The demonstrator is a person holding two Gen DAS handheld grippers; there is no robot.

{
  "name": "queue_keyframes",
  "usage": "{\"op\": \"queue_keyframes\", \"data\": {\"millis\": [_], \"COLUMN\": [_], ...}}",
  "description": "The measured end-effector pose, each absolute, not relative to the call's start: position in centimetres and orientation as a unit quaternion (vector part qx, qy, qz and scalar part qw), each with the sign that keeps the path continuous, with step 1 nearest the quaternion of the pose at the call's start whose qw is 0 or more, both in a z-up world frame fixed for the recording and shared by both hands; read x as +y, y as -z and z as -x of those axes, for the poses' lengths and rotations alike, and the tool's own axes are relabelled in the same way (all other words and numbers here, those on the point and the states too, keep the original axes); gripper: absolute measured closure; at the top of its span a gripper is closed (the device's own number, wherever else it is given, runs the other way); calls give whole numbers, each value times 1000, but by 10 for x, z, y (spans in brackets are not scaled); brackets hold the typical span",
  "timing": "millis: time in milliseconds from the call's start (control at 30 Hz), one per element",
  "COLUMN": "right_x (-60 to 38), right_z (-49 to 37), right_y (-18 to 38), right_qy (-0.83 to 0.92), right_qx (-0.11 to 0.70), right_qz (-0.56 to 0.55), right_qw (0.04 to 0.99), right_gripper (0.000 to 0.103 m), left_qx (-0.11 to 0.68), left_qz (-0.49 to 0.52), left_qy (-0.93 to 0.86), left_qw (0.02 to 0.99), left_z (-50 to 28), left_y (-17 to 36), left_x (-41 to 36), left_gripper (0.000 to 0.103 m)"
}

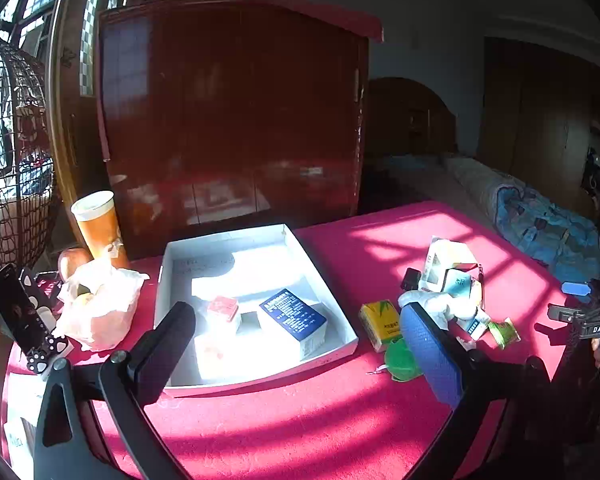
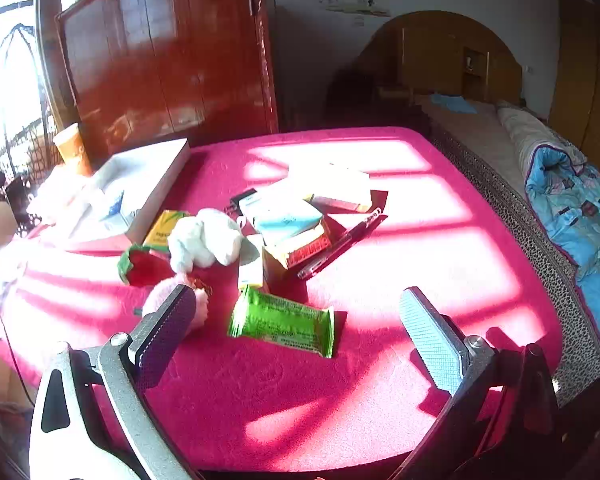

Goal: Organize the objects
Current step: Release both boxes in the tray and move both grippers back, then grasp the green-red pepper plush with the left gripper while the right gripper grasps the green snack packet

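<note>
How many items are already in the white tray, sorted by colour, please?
Blue-and-white box: 1
Red-topped box: 1
Total in the white tray: 2
Both grippers, left and right, are open and empty.

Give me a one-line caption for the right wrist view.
Open right gripper hovering over a green packet on the pink tablecloth.
</note>
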State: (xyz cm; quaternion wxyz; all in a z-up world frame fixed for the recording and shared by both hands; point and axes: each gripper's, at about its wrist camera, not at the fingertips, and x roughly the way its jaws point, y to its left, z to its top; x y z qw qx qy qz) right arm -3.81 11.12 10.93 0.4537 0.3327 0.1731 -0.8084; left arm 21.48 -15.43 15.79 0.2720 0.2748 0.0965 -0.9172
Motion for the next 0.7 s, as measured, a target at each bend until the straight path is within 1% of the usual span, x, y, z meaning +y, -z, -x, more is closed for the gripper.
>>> {"op": "queue_keyframes", "data": {"millis": [67, 200, 400, 433, 500, 533, 567, 600, 633, 667, 700], "right_x": [110, 96, 67, 63, 54, 49, 45, 43, 41, 39, 38], "right_z": [36, 28, 32, 31, 31, 31, 31, 31, 31, 32, 32], "right_y": [-82, -59, -37, -34, -27, -25, -24, -24, -23, -23, -22], "right_qy": [794, 796, 777, 775, 773, 773, 771, 769, 765, 761, 756], "right_qx": [210, 279, 357, 367, 388, 397, 398, 396, 394, 393, 392], "right_qz": [-333, -286, -259, -252, -243, -239, -238, -240, -244, -248, -254], "right_qw": [463, 455, 450, 449, 440, 433, 436, 442, 447, 453, 459], "right_gripper": [0, 0, 1, 2, 8, 14, 16, 18, 25, 35, 43], "left_qx": [87, 18, -40, -44, -47, -50, -53, -54, -53, -47, -33], "left_qz": [-321, -380, -434, -440, -451, -457, -465, -472, -476, -482, -476], "left_qy": [917, 908, 887, 885, 881, 878, 874, 870, 868, 865, 870], "left_qw": [223, 173, 154, 148, 136, 133, 132, 132, 132, 129, 124], "left_z": [-179, -133, -104, -100, -91, -85, -80, -75, -72, -70, -70], "left_y": [-122, -71, -39, -36, -30, -27, -22, -18, -14, -10, -10], "left_x": [-144, -118, -96, -96, -96, -96, -97, -98, -99, -100, -101], "left_gripper": [1, 1, 1, 1, 2, 8, 11, 18, 30, 37, 44]}}
